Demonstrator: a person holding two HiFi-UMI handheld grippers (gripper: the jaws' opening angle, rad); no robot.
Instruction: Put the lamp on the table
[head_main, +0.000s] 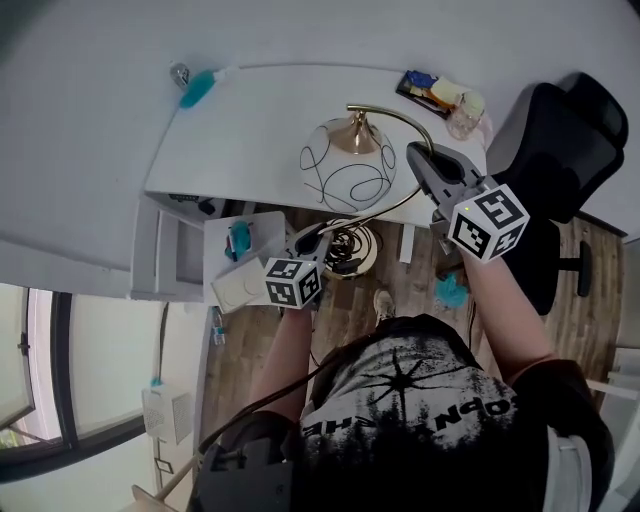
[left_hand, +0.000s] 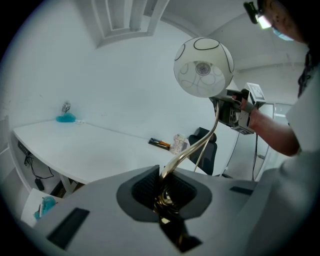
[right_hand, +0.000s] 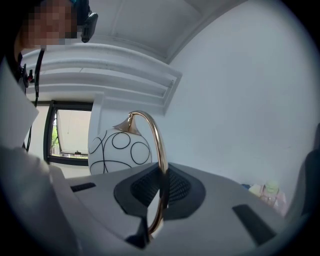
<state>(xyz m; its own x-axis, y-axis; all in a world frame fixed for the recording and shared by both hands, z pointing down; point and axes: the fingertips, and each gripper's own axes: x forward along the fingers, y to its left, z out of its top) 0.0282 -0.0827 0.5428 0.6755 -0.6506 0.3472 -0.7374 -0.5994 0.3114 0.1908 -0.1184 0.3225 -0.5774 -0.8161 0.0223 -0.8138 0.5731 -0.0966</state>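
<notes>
Both tongs are on the lamp (head_main: 348, 165), which is off the tabletop (head_main: 250, 130) and carried in the air.

- Left tongs (head_main: 316, 238): clenched on the bottom end of the brass stem (left_hand: 200, 145). In the left gripper view the stem runs straight in between the ribbed pads (left_hand: 145, 187), with more brass showing below them.
- Right tongs (head_main: 418, 160): clenched on the same stem higher up, on the curved part. In the right gripper view the pads (right_hand: 175, 186) sit on either side of the thin brass tube (right_hand: 159, 145), with no gap.
- Shade (right_hand: 120, 150): a white globe with black loop lines, hanging from the top of the stem's arc. From the head view it sits over the near edge of the tabletop, right of the middle.
- Base (head_main: 352, 250): a brass disc with dark cord coiled on it. It is out past the near edge, over the wood floor (head_main: 420, 290) and not over the tabletop.
- A teal brush (head_main: 197, 88) lies at the tabletop's far left corner.
- A dark tray (head_main: 422, 86) and a clear cup (head_main: 465, 112) are at the far right corner, well apart from the lamp.
- A black chair (head_main: 560, 150) stands beside the right edge.
- The left gripper view also shows the right tongs (left_hand: 232, 112) just under the shade (left_hand: 203, 67).
</notes>
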